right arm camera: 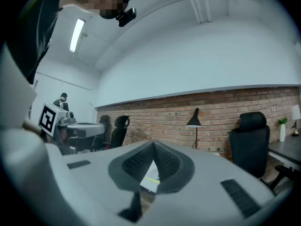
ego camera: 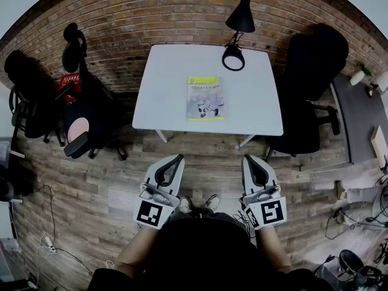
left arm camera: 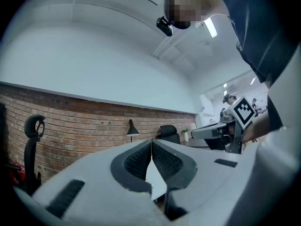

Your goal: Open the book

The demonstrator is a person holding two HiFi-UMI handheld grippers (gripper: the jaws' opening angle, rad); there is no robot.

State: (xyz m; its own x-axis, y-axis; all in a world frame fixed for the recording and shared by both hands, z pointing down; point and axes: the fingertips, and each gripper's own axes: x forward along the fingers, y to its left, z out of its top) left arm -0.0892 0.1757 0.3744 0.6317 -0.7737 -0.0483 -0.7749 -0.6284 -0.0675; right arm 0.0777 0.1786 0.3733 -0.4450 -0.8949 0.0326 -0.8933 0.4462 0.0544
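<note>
Centrally, book (ego camera: 205, 98), seemingly closed, on white table (ego camera: 163, 90); brick wall (ego camera: 151, 11) behind.

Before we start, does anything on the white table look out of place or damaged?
Nothing stands out. The book lies closed and flat on the white table, roughly square to its edges; the black lamp stands at the far edge. No spill or damage shows.
</note>
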